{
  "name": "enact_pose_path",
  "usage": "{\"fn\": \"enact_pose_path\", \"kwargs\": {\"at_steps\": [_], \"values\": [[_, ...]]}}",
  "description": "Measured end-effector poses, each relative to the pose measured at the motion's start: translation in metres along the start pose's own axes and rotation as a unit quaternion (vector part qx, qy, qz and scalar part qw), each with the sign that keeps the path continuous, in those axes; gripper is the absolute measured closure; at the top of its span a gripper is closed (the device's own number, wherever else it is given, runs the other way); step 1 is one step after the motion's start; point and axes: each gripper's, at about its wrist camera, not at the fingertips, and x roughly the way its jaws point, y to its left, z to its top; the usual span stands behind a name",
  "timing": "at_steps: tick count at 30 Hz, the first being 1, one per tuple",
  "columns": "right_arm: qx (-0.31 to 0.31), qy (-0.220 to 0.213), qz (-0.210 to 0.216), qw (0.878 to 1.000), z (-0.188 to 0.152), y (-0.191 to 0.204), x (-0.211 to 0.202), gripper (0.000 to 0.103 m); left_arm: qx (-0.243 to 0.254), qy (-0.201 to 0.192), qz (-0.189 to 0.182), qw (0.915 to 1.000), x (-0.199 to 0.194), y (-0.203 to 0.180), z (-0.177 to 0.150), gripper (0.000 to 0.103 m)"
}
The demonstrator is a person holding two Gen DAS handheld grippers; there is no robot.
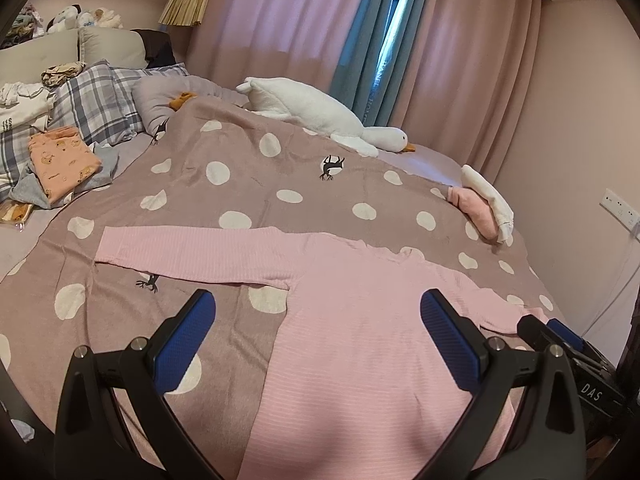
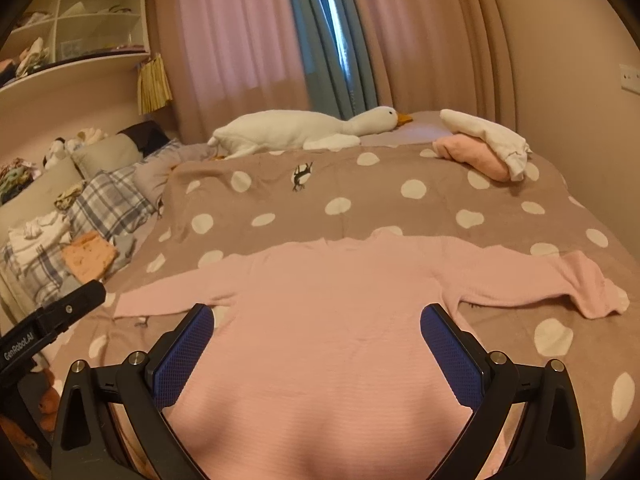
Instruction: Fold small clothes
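Note:
A pink long-sleeved top [image 1: 352, 320] lies flat on the polka-dot blanket [image 1: 224, 184], sleeves spread out to both sides. My left gripper [image 1: 318, 320] hovers open over the top's left half, with nothing between its blue pads. In the right wrist view the same pink top [image 2: 332, 300] fills the foreground, its right cuff slightly crumpled at the far right. My right gripper [image 2: 318, 334] stands open above the top's body, holding nothing. The right gripper [image 1: 560, 332] also shows at the right edge of the left wrist view, and the left gripper's black body [image 2: 52, 320] shows at the left edge of the right wrist view.
A white plush goose [image 1: 320, 116] lies along the far side of the bed. Folded pink and white clothes [image 2: 484, 144] sit at the far right corner. An orange folded garment [image 1: 60, 160], plaid pillows [image 1: 96, 100] and loose laundry lie to the left. Curtains [image 2: 248, 40] hang behind the bed.

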Motion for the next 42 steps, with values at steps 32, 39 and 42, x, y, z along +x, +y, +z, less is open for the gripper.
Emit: {"fn": "enact_pose_path", "kwargs": {"at_steps": [32, 39, 42], "values": [[0.01, 0.011, -0.004, 1.0, -0.004, -0.002, 0.001, 0.001, 0.006, 0.015, -0.002, 0.9999, 0.003, 0.0, -0.008, 0.0], [0.013, 0.013, 0.003, 1.0, -0.003, -0.004, 0.002, 0.001, 0.002, 0.017, -0.009, 0.9998, 0.004, 0.0, -0.009, 0.0], [0.013, 0.013, 0.005, 1.0, -0.002, -0.006, 0.002, 0.001, 0.003, 0.017, -0.01, 0.9998, 0.004, -0.001, -0.01, 0.0]]}}
